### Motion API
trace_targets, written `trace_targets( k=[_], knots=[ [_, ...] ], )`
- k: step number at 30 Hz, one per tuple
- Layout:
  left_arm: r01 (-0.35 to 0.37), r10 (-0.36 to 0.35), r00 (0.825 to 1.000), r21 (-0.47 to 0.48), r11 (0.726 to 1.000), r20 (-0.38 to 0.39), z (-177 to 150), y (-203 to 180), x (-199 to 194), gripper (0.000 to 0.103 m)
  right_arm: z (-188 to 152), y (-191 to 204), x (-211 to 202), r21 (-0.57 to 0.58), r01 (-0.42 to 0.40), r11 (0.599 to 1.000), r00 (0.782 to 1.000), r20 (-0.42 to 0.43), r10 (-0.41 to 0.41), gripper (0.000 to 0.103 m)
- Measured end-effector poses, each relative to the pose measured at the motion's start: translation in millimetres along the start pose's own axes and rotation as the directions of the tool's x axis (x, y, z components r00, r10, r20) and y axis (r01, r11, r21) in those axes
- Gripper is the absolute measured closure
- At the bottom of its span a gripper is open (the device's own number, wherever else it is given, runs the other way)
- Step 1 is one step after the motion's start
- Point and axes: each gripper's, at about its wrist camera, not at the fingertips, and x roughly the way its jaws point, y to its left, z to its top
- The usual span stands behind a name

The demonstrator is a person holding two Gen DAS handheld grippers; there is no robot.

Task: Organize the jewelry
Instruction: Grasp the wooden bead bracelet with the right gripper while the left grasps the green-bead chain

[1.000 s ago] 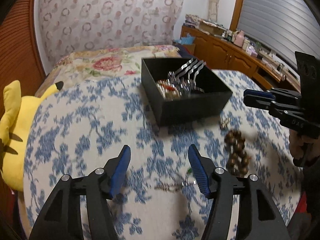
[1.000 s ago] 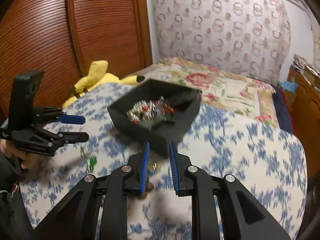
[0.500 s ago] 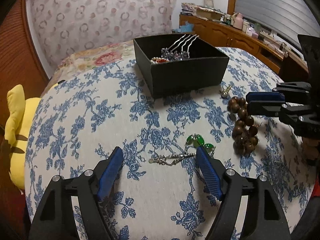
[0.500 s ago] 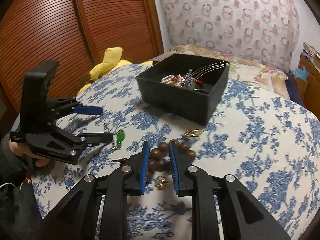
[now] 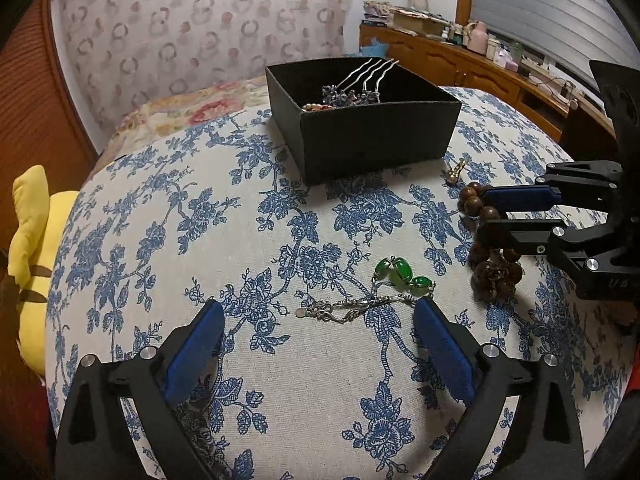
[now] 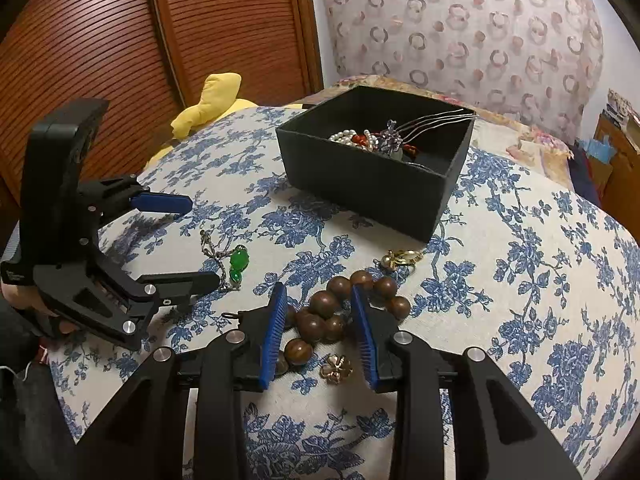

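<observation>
On the blue-flowered cloth, a silver chain bracelet with green stones (image 5: 394, 274) lies between the wide fingers of my left gripper (image 5: 318, 322). Its jaws are opening and nothing touches the pads. A brown wooden bead bracelet (image 6: 320, 318) sits between the pads of my right gripper (image 6: 320, 314). Those jaws are opening too, and the pads stand a little clear of the beads. The black box (image 6: 376, 184) behind holds pearls, red beads and silver hairpins. In the right wrist view my left gripper (image 6: 202, 240) straddles the green bracelet (image 6: 239, 260).
A gold flower brooch (image 6: 335, 368) lies just behind the beads and a gold clip (image 6: 400, 258) near the box. A yellow plush toy (image 5: 28, 264) rests off the table's left edge. A wooden sideboard (image 5: 460, 60) lines the far wall.
Both grippers have come down closer to the cloth. The left jaws have spread wide around the chain, and the right jaws have widened around the brown beads.
</observation>
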Motion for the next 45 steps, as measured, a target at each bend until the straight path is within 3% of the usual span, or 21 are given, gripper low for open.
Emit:
trace_targets(
  k=[3, 5, 12, 17, 18, 25, 28, 42, 45],
  knots=[
    [-0.001, 0.001, 1.000, 0.000, 1.000, 0.000, 0, 0, 0, 0.010, 1, 0, 1, -0.002, -0.002, 1.000, 1.000, 0.000, 0.002, 0.069],
    [-0.005, 0.005, 1.000, -0.005, 1.000, -0.004, 0, 1, 1, 0.008, 0, 0, 1, -0.002, -0.016, 1.000, 1.000, 0.000, 0.016, 0.088],
    [-0.020, 0.020, 1.000, -0.004, 1.000, -0.002, 0, 1, 1, 0.008, -4, 0, -15, -0.006, -0.019, 1.000, 0.999, 0.045, 0.019, 0.088],
    [0.021, -0.021, 1.000, 0.006, 1.000, 0.013, 1, -11, -6, 0.008, -2, -7, -38, 0.007, 0.007, 1.000, 0.996, 0.094, -0.007, 0.088],
    [0.029, -0.029, 0.999, 0.011, 1.000, 0.016, 2, -13, -8, 0.010, -2, -9, -43, 0.011, 0.014, 1.000, 0.994, 0.105, -0.015, 0.088],
    [0.095, -0.095, 0.995, 0.012, 0.995, 0.029, 12, -31, -15, 0.057, -2, -17, -59, 0.021, 0.037, 0.999, 0.989, 0.141, -0.040, 0.088],
    [0.127, -0.127, 0.991, 0.008, 0.992, 0.028, 15, -37, -16, 0.072, -4, -18, -58, 0.025, 0.033, 0.999, 0.989, 0.141, -0.037, 0.088],
    [0.096, -0.096, 0.995, -0.005, 0.995, -0.018, 25, -41, 6, 0.075, -8, -18, -58, 0.034, 0.011, 0.999, 0.988, 0.154, -0.016, 0.088],
    [0.065, -0.065, 0.998, 0.005, 0.998, -0.011, 25, -42, 7, 0.098, -5, -20, -62, 0.035, 0.008, 0.999, 0.986, 0.166, -0.013, 0.088]
  ],
)
